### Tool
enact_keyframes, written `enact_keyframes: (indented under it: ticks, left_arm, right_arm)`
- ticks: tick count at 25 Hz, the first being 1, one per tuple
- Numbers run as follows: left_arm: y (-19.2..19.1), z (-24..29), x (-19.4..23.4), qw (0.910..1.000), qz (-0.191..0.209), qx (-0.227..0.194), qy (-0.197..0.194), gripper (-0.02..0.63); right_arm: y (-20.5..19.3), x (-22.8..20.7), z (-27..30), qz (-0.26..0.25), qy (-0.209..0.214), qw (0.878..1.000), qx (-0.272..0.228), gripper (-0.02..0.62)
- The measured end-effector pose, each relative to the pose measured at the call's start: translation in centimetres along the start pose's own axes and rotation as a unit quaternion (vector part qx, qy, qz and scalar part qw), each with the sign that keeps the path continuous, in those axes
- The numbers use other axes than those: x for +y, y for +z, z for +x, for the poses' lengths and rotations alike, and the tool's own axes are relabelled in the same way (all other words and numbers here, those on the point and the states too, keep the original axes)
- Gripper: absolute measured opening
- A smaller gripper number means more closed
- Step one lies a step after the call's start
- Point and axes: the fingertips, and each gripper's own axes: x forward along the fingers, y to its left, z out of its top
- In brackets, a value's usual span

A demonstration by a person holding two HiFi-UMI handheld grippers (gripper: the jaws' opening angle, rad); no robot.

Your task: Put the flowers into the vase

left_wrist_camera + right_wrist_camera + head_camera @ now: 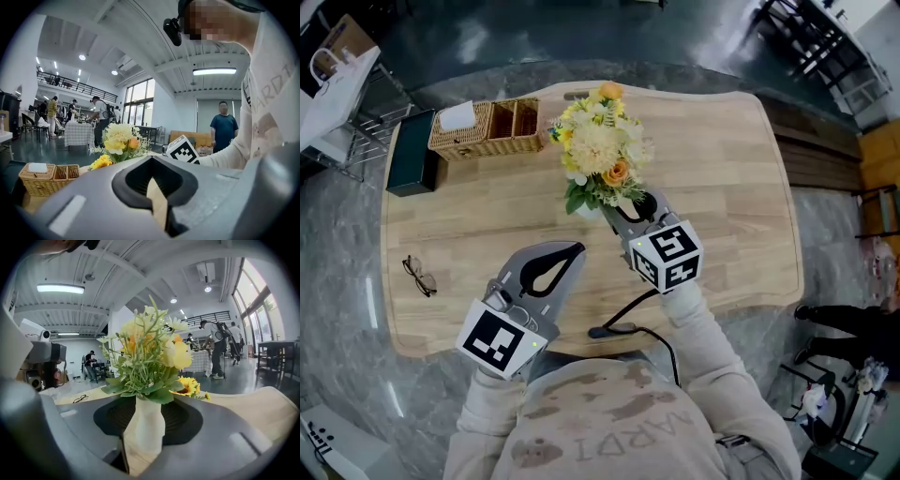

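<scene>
Looks basically done: flowers (598,150) already stand in the white vase (144,427) mid-table (722,187), right gripper (617,212) jaws closed on the vase body, left gripper (575,249) closed, empty, held back; only release left.

The head view hangs above the person (609,431) and stares steeply down on the table (731,187), its far edge at 12 o'clock. Both gripper views sit low, almost at tabletop height. The left gripper view faces the flowers (119,140) at 11 o'clock from farther back. The right gripper view presses close to the vase (145,425) (dead centre). All three share the flowers.
</scene>
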Motion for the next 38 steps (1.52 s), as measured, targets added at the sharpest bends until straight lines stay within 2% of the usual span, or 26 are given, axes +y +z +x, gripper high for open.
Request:
enact_keyframes:
  ticks: [6,12,17,19,24,31,38]
  left_arm:
    - [0.2,-0.2,-0.7,1.0,0.006,-0.002,-0.001,0.0]
    - [0.5,-0.2,-1.2,1.0,0.001,0.001,0.002,0.0]
    - [1.2,-0.3,-1.8,1.0,0.006,-0.004,-0.001,0.0]
    - [1.5,-0.4,-2.1,0.9999,0.01,-0.007,-0.003,0.0]
    - [2.4,-0.9,-2.8,0.9997,0.017,-0.016,-0.006,0.0]
    - [3.4,-1.5,-3.8,0.9993,0.025,-0.027,-0.005,0.0]
    - [4.1,-2.0,-4.5,0.999,0.031,-0.033,-0.001,0.0]
  right_arm:
    - [-1.1,0.3,-1.2,0.014,0.002,1.0,0.005,0.18]
    - [-1.6,1.4,-3.7,0.055,0.018,0.998,-0.01,0.153]
    - [0.6,4.5,-6.4,0.064,0.059,0.995,-0.047,0.043]
    - [1.8,5.7,-7.5,0.063,0.072,0.993,-0.065,0.028]
    - [4.9,8.6,-9.8,0.037,0.105,0.989,-0.102,0.026]
    - [7.8,11.4,-12.9,-0.035,0.115,0.984,-0.13,0.026]
    - [8.8,12.7,-14.8,-0.051,0.127,0.979,-0.149,0.026]
